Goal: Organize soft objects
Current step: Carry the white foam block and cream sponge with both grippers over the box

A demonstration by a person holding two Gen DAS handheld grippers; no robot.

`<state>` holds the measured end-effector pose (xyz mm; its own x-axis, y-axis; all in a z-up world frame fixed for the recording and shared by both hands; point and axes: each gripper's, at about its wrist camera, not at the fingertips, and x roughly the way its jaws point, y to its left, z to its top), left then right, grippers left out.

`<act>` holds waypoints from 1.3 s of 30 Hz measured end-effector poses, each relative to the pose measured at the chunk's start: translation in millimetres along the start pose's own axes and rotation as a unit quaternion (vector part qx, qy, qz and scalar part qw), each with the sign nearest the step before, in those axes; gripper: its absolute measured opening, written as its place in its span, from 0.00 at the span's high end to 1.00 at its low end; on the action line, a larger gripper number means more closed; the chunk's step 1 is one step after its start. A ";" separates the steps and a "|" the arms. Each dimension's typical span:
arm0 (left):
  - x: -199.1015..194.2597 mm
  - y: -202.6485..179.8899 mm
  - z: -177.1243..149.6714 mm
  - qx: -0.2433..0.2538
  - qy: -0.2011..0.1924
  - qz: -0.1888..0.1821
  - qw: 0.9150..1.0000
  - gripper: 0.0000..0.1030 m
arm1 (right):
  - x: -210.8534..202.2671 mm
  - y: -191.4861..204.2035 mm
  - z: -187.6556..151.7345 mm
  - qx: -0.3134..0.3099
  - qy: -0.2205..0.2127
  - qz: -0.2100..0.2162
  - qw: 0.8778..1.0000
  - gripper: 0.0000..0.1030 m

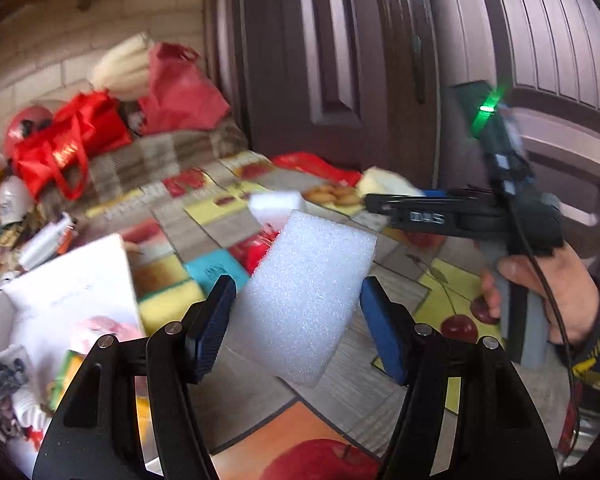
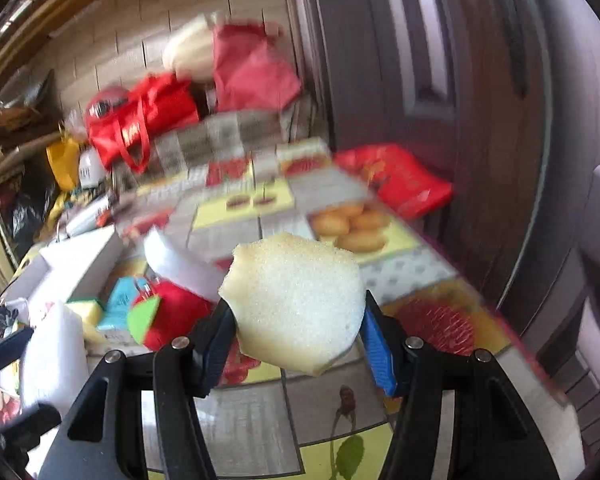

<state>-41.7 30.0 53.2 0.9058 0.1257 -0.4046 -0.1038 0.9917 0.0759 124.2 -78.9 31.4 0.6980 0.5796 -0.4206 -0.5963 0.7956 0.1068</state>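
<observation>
Pinching a white foam block between its pads, the left hand-held gripper hangs above the worktop; the right hand-held gripper clamps a yellowish sponge near the white box.

A table under a fruit-patterned oilcloth carries a white cardboard box near its left edge, a red plastic bag at the far right corner, and a red fabric tote bag at the far edge.
</observation>
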 end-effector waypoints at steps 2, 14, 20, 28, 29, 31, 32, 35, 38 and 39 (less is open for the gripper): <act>-2.1 1.0 0.7 0.000 -0.008 0.015 1.000 0.37 | -11.7 8.2 -1.1 -0.018 -0.035 -0.009 0.999 0.42; -19.0 21.1 -6.5 -0.035 -0.027 0.043 0.998 0.37 | -24.5 55.8 -9.0 -0.049 -0.054 0.040 0.996 0.42; -34.5 37.5 -15.1 -0.050 -0.031 0.060 0.996 0.37 | -27.0 83.5 -14.8 -0.068 -0.050 0.070 0.994 0.42; -88.2 107.2 -46.3 -0.114 -0.037 0.146 0.982 0.37 | -31.4 134.0 -27.1 -0.117 -0.038 0.123 0.985 0.43; -95.7 120.4 -51.7 -0.127 -0.036 0.164 0.978 0.37 | -32.5 144.7 -29.2 -0.129 -0.037 0.133 0.982 0.43; -109.6 146.3 -62.1 -0.152 -0.032 0.196 0.968 0.37 | -34.0 158.9 -32.4 -0.147 -0.037 0.148 0.977 0.43; -115.1 156.2 -67.0 -0.162 -0.029 0.206 0.965 0.37 | -34.5 166.8 -34.3 -0.157 -0.035 0.155 0.975 0.43; -125.6 178.3 -79.1 -0.186 -0.019 0.226 0.956 0.37 | -34.2 184.7 -39.4 -0.191 -0.025 0.168 0.967 0.43; -126.3 187.1 -84.4 -0.197 -0.011 0.221 0.955 0.37 | -31.8 198.4 -43.4 -0.224 -0.014 0.179 0.958 0.43; -122.6 187.1 -84.5 -0.194 -0.004 0.218 0.956 0.37 | -30.8 202.6 -45.9 -0.231 -0.008 0.181 0.956 0.43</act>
<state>-206.8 202.3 40.0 0.7451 0.5306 -0.4041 -0.6152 0.7807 -0.1094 -36.3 56.3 24.6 0.4166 0.8077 -0.4172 -0.9088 0.3814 -0.1689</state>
